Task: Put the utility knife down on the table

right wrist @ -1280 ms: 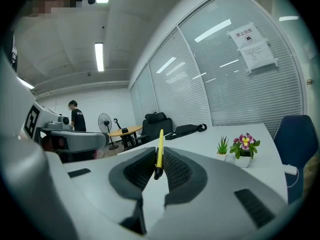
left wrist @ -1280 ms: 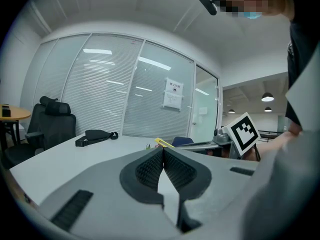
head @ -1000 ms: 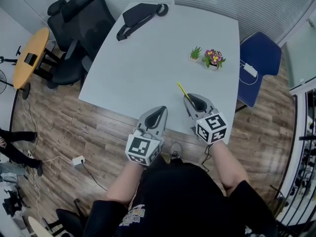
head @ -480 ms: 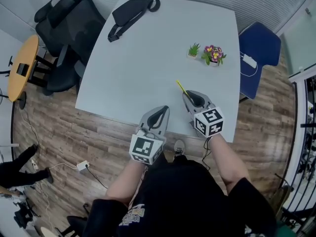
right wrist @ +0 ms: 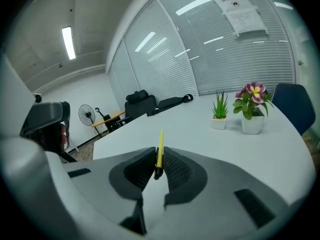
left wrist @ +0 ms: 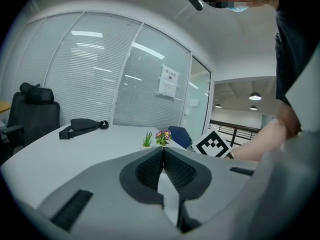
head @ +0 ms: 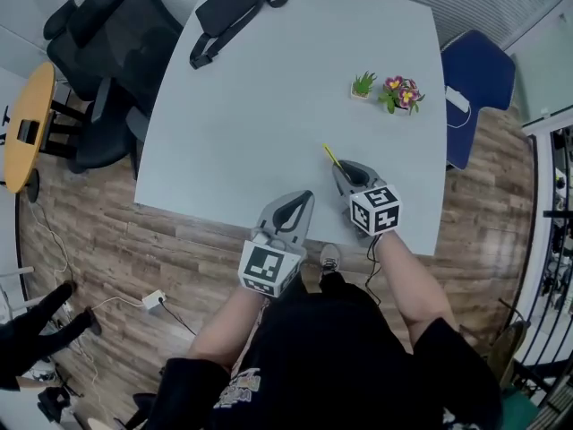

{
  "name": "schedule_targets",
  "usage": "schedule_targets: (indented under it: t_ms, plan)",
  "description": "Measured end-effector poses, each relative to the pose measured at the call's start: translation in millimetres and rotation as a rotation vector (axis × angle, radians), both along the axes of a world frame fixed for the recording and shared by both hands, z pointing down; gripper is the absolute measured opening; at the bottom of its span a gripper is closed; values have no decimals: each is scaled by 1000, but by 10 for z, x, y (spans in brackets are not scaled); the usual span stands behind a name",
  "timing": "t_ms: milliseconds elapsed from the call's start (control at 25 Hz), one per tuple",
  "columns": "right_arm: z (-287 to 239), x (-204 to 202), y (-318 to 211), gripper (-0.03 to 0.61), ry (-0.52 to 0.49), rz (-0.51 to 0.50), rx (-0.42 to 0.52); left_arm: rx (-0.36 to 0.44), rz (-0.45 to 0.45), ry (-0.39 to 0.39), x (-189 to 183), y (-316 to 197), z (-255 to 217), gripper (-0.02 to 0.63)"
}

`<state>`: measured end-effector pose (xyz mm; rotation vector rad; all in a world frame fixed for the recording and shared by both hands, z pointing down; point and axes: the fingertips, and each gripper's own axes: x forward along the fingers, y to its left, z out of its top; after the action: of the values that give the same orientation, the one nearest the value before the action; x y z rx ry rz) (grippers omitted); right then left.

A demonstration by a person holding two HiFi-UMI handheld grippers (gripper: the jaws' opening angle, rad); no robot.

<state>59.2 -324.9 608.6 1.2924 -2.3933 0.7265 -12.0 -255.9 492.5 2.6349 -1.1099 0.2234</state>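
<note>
A thin yellow utility knife (right wrist: pixel 159 149) with a black end is clamped between the jaws of my right gripper (right wrist: pixel 159 165), pointing forward over the white table (right wrist: pixel 210 144). In the head view the knife (head: pixel 332 157) sticks out ahead of the right gripper (head: pixel 345 173), which hovers over the table's (head: pixel 269 124) near right part. My left gripper (head: pixel 304 200) is at the table's near edge; its jaws meet with nothing between them (left wrist: pixel 163 156).
Two small potted plants (head: pixel 392 91) stand at the table's far right and a black bag (head: pixel 235 9) lies at its far edge. Black office chairs (head: pixel 107 43) are on the left, a blue chair (head: pixel 479 70) on the right. A round wooden table (head: pixel 25 124) stands far left.
The view has shifted slightly; both grippers sit a little nearer the table's front edge in the picture. The knife stays clamped in the right gripper.
</note>
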Motion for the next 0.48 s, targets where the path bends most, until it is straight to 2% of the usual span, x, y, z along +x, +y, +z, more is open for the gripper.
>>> schedule_targets:
  t_ms: [480]
  plan:
    - [651,-225,-116,54,86,8,-146,-68,45,16,-230,-138,268,6]
